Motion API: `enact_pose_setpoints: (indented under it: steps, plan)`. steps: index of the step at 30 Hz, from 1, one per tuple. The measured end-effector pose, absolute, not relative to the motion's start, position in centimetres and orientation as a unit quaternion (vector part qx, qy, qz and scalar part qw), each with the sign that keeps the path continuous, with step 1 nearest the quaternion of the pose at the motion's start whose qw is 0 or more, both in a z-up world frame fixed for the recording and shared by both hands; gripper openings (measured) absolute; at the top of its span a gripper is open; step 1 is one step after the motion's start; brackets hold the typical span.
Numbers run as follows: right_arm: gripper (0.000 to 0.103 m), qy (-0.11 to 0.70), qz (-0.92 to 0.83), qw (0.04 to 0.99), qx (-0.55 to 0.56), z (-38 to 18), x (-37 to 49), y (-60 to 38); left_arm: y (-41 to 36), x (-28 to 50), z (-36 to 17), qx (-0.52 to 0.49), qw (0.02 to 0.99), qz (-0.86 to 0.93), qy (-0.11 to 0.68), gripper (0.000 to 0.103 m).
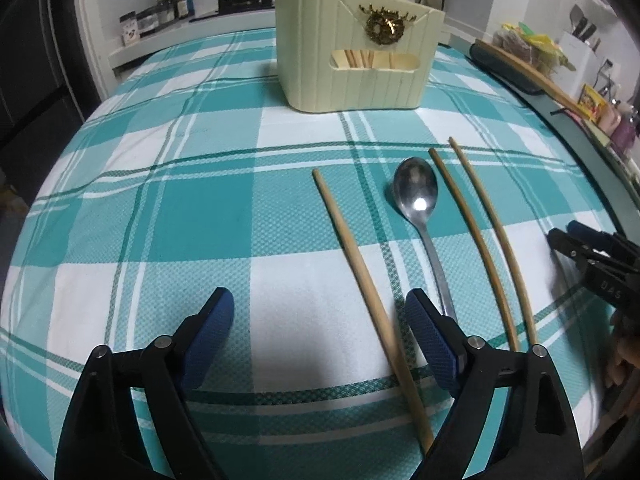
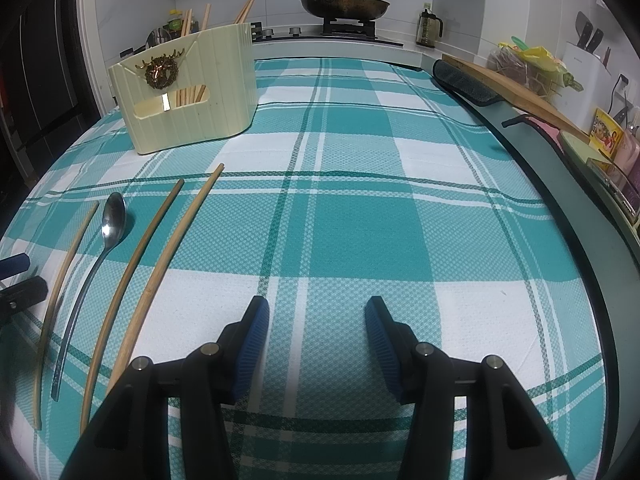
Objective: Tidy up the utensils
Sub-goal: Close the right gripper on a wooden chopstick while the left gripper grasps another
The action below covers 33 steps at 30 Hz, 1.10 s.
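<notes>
Left tongs wide open low over the checked cloth on the tabletop, holding nothing. One chopstick lies on the cloth between the pads, close by the right-hand blue pad; contact cannot be judged. Spoon lies just beside it, bowl up and pointing toward the far edge, handle passing behind that same pad. Two more chopsticks lie side by side past the spoon, toward the right edge. Right tongs about half open over bare cloth, empty, well apart from the utensils. Cream holder stands upright near the far edge, several chopsticks and a spoon already standing in it. Frying pan on the stove beyond.
</notes>
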State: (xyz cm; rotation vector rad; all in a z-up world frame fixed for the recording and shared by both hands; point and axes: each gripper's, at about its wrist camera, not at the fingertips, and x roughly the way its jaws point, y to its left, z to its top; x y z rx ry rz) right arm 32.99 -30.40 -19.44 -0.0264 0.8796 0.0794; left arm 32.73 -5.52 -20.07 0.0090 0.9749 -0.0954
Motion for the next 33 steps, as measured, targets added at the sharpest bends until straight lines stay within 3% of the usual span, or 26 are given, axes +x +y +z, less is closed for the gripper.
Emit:
enact_pose_setpoints:
  steps: [8,13,17,22,23,26,33]
  plan:
    - [0.052,0.426,0.034,0.904,-0.012,-19.1,32.7,-30.4,-5.1,32.1,-20.5,0.027,0.886,-0.045,0.461,0.084]
    - [0.052,0.392,0.108,0.914,0.001,-15.4,30.6,-27.3,-4.6,31.7,-20.5,0.023,0.884,-0.045,0.464,0.084]
    - [0.050,0.426,0.134,0.895,0.012,-16.0,31.3,-24.5,-4.8,31.2,-20.4,0.022,0.882,-0.050,0.468,0.083]
    - [0.029,0.459,0.141,0.877,0.018,-18.5,32.1,-23.0,-5.3,30.0,-20.4,0.044,0.884,-0.059,0.462,0.083]
    - [0.020,0.463,0.142,0.875,0.011,-18.9,32.0,-22.6,-5.3,29.9,-20.4,0.049,0.883,-0.065,0.463,0.082]
    - [0.009,0.457,0.122,0.881,-0.023,-18.7,31.4,-22.0,-4.6,29.7,-20.2,0.053,0.878,-0.078,0.468,0.077]
    - [0.007,0.468,0.078,0.880,-0.006,-18.6,30.5,-25.5,-1.0,29.6,-20.2,0.044,0.875,-0.075,0.477,0.072]
